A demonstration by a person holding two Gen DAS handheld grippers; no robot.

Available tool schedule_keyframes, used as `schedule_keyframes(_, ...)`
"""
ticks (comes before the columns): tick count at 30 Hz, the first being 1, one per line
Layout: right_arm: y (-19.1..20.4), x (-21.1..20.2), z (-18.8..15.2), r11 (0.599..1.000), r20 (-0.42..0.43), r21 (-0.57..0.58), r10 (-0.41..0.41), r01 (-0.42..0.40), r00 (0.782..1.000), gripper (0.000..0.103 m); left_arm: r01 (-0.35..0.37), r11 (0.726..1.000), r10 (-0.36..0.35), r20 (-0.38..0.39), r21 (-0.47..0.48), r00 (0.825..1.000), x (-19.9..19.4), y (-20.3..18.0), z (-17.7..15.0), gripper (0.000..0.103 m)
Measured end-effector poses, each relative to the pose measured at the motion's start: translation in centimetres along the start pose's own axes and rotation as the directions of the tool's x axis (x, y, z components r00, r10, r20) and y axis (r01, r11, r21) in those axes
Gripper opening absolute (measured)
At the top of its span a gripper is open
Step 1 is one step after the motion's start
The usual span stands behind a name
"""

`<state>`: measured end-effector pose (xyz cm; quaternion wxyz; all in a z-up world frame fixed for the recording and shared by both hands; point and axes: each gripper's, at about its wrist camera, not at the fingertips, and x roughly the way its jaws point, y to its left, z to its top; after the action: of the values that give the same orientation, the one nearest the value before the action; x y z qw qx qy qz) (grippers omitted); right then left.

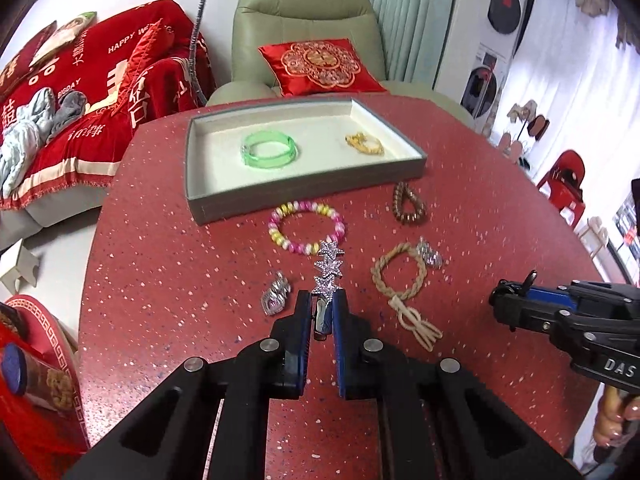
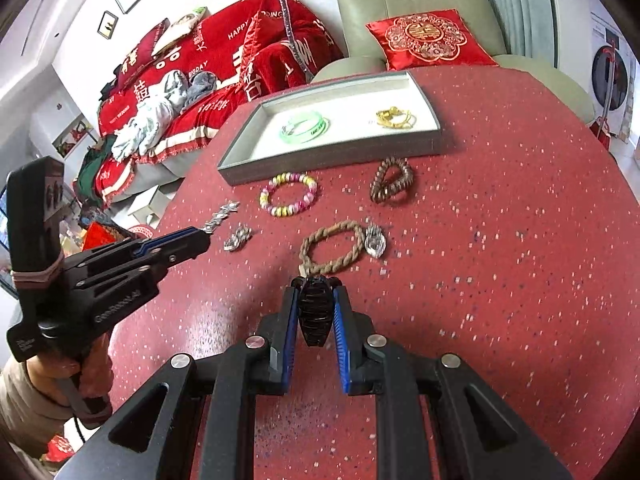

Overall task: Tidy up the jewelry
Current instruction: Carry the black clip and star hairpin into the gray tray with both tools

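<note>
On red speckled table (image 1: 168,280), with grey tray (image 1: 304,196) as landmark:

- Inside tray: green bangle (image 1: 269,149) toward left end, gold jewelry piece (image 1: 364,144) toward right end, well apart.
- Just in front of tray, near its middle: pink-and-yellow bead bracelet (image 1: 306,227), flat on table.
- Just in front of tray's right corner: brown coiled bracelet (image 1: 408,204).
- Further in front of tray, right of bead bracelet: tan rope bracelet (image 1: 400,274), small silver clip (image 1: 430,254) touching its far right edge.
- Further in front of tray, left of bead bracelet: second silver clip (image 1: 276,294), flat on table.
- Left tongs (image 1: 322,308): clamped on rhinestone star hair clip (image 1: 329,268); gripped at near end, star end projecting toward tray and overlapping bead bracelet in left wrist view; raised off table in right wrist view.
- Right tongs (image 2: 316,312): clamped on black claw clip (image 2: 316,310), in front of rope bracelet as measured from tray; claw clip upright between blue pads (image 2: 342,320).
- Behind tray: green armchair (image 1: 304,36) with red embroidered cushion (image 1: 320,66).
</note>
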<state>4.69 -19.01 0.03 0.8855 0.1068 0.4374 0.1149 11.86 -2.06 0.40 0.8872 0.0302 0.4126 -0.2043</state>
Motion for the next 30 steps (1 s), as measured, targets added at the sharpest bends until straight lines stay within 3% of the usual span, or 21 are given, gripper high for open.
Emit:
schedule_keyframes(13,-1.1,1.3,7.0,1.000,0.034,0.011,0.029,-0.029,0.999,0.019,-0.024,0.999,0.025,0.049,-0.037,0.998,-0.1,1.8,4.7,0.028)
schedule_keyframes(30,-2.6,8.2,20.1,0.999,0.043,0.006,-0.032,0.032,0.999,0.019,-0.093,0.989,0.102,0.072,-0.114,0.992,5.5,6.6,15.2,0.028)
